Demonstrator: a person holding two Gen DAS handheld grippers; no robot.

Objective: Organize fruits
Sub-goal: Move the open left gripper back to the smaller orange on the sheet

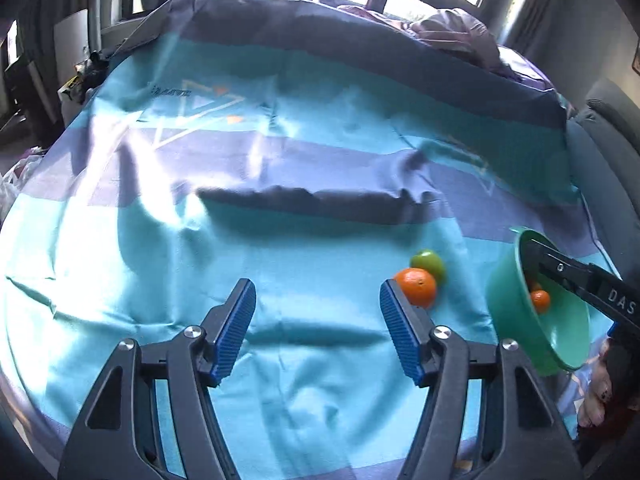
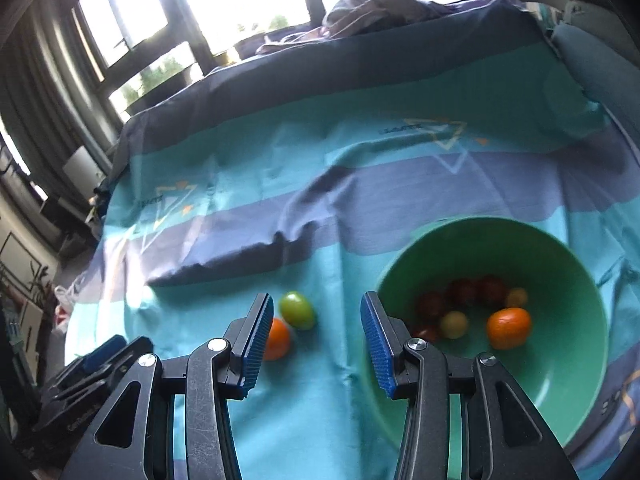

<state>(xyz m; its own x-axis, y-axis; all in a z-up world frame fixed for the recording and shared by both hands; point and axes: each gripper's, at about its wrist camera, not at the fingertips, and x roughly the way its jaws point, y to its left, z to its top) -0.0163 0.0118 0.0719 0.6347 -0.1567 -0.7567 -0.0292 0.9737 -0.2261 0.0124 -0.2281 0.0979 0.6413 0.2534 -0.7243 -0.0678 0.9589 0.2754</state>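
An orange fruit [image 2: 277, 339] and a green fruit [image 2: 297, 310] lie touching on the bedspread [image 1: 280, 240], near its front edge and left of the green bowl [image 2: 568, 360]. Both are judged light, smooth and easily rolled; each is best taken across its middle. The left gripper [image 1: 318, 320] and right gripper [image 2: 312, 340] are spread, nothing grasped. Soft, creased cloth is seen beneath; windows lie beyond.
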